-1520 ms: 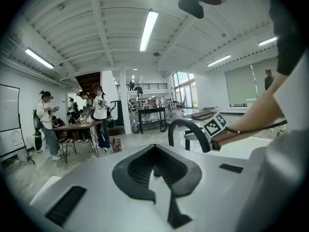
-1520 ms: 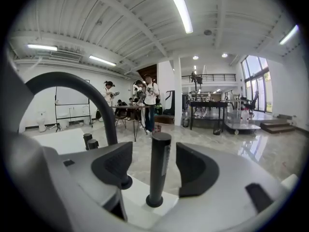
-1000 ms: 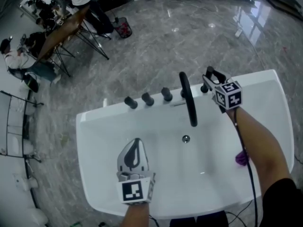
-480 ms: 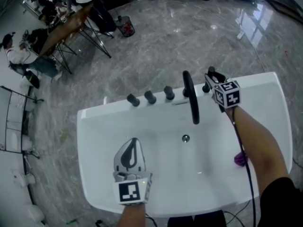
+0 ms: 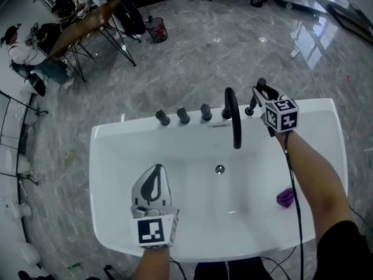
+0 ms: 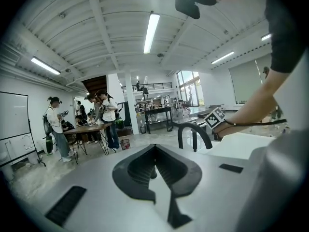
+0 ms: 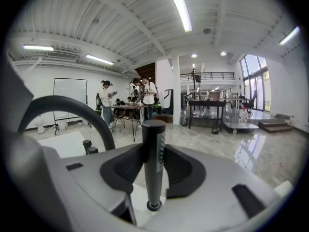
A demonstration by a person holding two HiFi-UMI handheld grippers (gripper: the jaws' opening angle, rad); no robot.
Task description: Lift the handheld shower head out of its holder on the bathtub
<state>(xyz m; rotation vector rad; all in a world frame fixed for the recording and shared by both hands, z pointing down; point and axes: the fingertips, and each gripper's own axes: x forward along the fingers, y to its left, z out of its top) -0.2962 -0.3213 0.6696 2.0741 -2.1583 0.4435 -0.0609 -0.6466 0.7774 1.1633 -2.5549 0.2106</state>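
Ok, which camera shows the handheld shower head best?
The right gripper view: the shower head stands upright, clamped in the right tool. The head view shows only a small dark bit; the left gripper view, nothing clear.

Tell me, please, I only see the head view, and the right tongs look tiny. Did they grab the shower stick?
Observer: Yes. In the right gripper view the right tongs have just been closing, and their pads press both sides of the dark shower head.
Operator: Is it tipping over?
Observer: No, that view shows it upright, its top poking above the pads.
Operator: And the other tongs?
Observer: The left gripper view shows the left tongs shut, with nothing between them.
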